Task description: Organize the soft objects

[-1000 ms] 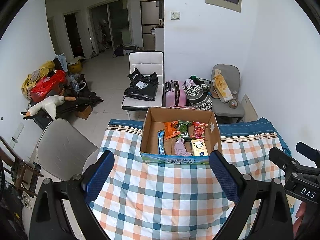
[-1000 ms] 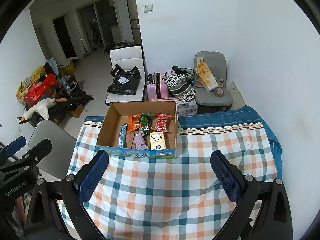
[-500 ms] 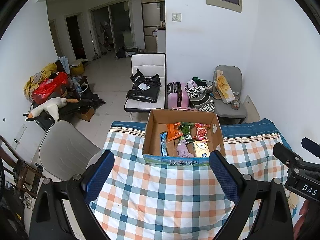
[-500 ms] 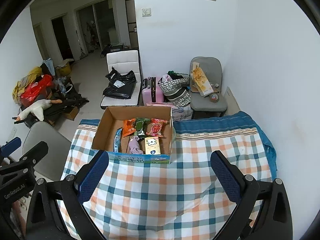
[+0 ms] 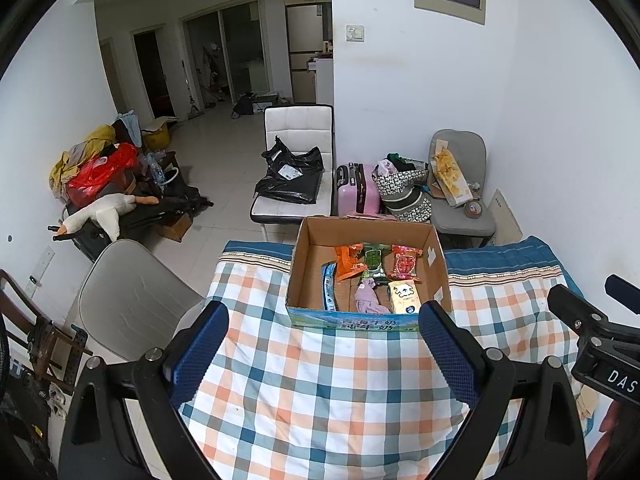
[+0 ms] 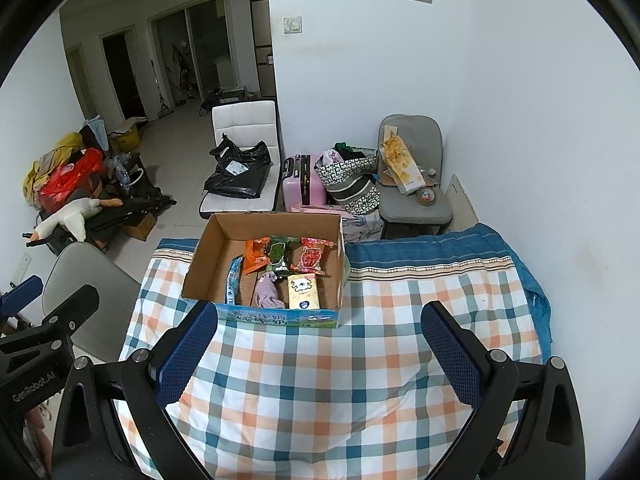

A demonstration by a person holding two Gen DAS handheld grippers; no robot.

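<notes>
An open cardboard box stands on the checked tablecloth. Inside lie an orange packet, a green packet, a red packet, a yellow tissue pack, a lilac cloth and a blue strip. My left gripper and my right gripper are both open and empty, held above the cloth short of the box.
A grey chair stands at the table's left. Behind the table are a white chair with a black bag, a pink suitcase, bags and a grey chair. A white wall is on the right.
Both grippers have drawn back and up from the box, which now looks smaller and farther. Both stay open and empty.
</notes>
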